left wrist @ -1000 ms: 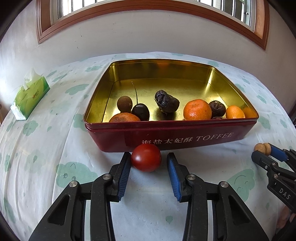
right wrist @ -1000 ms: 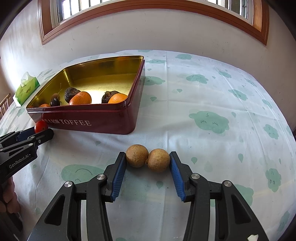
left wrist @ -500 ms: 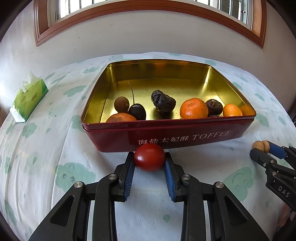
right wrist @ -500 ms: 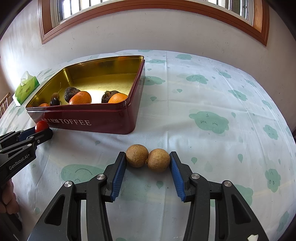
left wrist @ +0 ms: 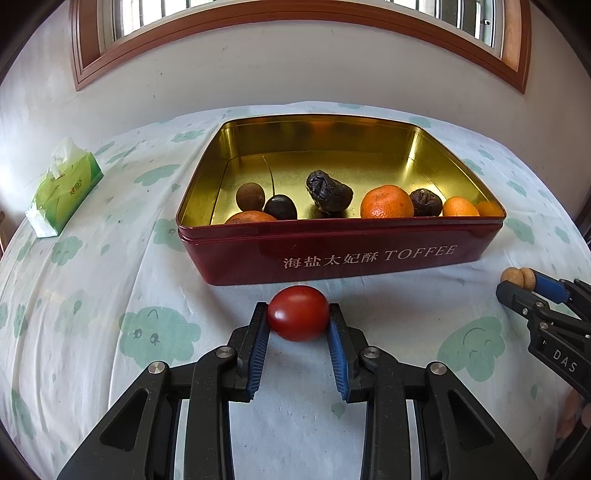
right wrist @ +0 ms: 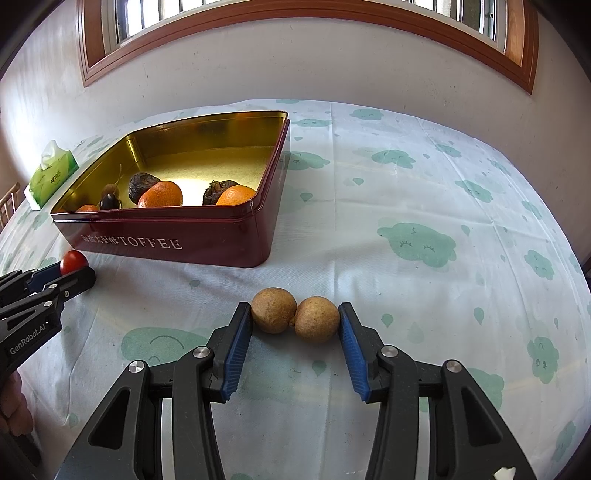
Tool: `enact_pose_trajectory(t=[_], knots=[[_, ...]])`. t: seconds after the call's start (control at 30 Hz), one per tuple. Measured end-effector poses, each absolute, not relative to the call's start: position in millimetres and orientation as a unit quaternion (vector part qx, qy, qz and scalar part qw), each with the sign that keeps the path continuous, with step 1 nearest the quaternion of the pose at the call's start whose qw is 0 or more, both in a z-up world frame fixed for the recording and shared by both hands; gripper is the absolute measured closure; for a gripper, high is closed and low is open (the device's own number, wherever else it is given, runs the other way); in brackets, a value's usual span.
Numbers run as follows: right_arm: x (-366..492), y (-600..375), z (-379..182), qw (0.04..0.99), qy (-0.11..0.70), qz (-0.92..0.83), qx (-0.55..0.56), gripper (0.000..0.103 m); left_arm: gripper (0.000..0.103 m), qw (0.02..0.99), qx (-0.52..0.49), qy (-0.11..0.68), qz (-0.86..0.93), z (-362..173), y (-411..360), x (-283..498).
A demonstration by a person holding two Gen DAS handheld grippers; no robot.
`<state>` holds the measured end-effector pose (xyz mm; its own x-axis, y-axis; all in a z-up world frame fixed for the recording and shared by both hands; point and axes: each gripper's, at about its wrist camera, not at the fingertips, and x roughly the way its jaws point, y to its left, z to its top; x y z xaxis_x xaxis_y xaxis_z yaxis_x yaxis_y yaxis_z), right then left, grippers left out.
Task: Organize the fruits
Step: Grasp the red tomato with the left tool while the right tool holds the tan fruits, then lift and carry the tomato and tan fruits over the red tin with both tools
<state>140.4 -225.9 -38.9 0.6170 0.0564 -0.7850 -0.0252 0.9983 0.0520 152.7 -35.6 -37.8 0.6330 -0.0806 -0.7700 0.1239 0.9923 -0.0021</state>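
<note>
My left gripper (left wrist: 298, 317) is shut on a red tomato (left wrist: 298, 313), lifted just above the cloth in front of the red toffee tin (left wrist: 369, 254). It also shows in the right wrist view (right wrist: 74, 271) with the tomato (right wrist: 73, 261). My right gripper (right wrist: 295, 319) is shut on a pair of brown longans (right wrist: 295, 317), right of the tin (right wrist: 184, 243). The tin holds oranges (left wrist: 386, 201), dark wrinkled fruits (left wrist: 328, 190), a cherry (left wrist: 280, 206) and a brown longan (left wrist: 250, 196).
A green tissue pack (left wrist: 61, 188) lies at the far left of the table. A white cloth with green clouds (right wrist: 417, 240) covers the table. The wall and a wooden window frame (left wrist: 295, 14) stand behind it.
My left gripper closed on the tomato and lifted it slightly, pulling back from the tin. The right gripper stayed still, holding the longans.
</note>
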Motion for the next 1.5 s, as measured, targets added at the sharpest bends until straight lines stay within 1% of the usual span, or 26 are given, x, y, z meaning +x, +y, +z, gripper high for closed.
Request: enact_pose_trajectory(t=[0.77, 1.5], knots=[[127, -221, -17, 0.907, 0.420, 0.032, 0.018, 0.059, 0.071, 0.908, 0.005, 0.417, -0.051, -28, -22, 135], [122, -203, 23, 0.920, 0.387, 0.063, 0.006, 0.059, 0.071, 0.921, -0.007, 0.386, -0.052, 7, -15, 130]])
